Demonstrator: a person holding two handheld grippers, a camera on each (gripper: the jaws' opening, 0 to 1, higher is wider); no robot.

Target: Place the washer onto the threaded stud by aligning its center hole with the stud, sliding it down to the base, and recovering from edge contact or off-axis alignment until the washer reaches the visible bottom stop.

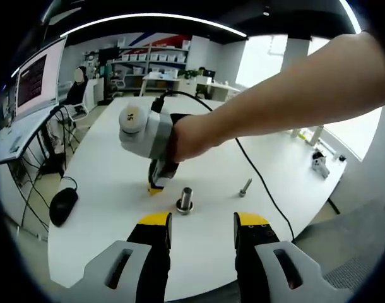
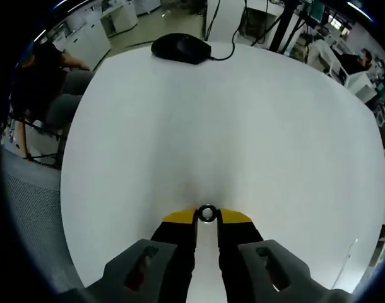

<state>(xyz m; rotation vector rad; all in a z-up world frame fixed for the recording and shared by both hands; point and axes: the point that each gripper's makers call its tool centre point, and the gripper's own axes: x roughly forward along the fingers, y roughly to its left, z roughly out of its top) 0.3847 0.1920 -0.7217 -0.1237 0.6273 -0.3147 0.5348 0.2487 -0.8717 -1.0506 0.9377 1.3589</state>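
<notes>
Looking along the left gripper [image 1: 195,228] in the left gripper view, its two yellow-tipped jaws stand well apart with nothing between them, hanging over the near part of the white table [image 1: 104,177]. Taking the threaded stud [image 1: 185,199] as the landmark: far to its left, near the table's edge, lies a black computer mouse [image 1: 63,205] with its cord trailing away. Just left of the stud and a little beyond it, the right gripper [image 1: 156,187] points down at the table, its yellow tips close to the surface and near the stud's base but apart from it. A person's hand [image 1: 189,136] grasps that tool's grey body, the bare arm reaching in from the right, and a black cable [image 1: 262,180] runs from the tool across the table behind the stud. The stud itself stands upright on a wider round base, just ahead of the left gripper's open gap. To its right, well clear of it, a small bolt [image 1: 245,187] sits on the tabletop.

In the right gripper view, the right gripper [image 2: 207,218] has its jaws drawn close together and pinches the washer [image 2: 207,213] by its rim between the yellow tips; the ring's centre hole shows plainly. The washer hangs over bare white table, and the mouse [image 2: 180,48] lies at the far edge.
</notes>
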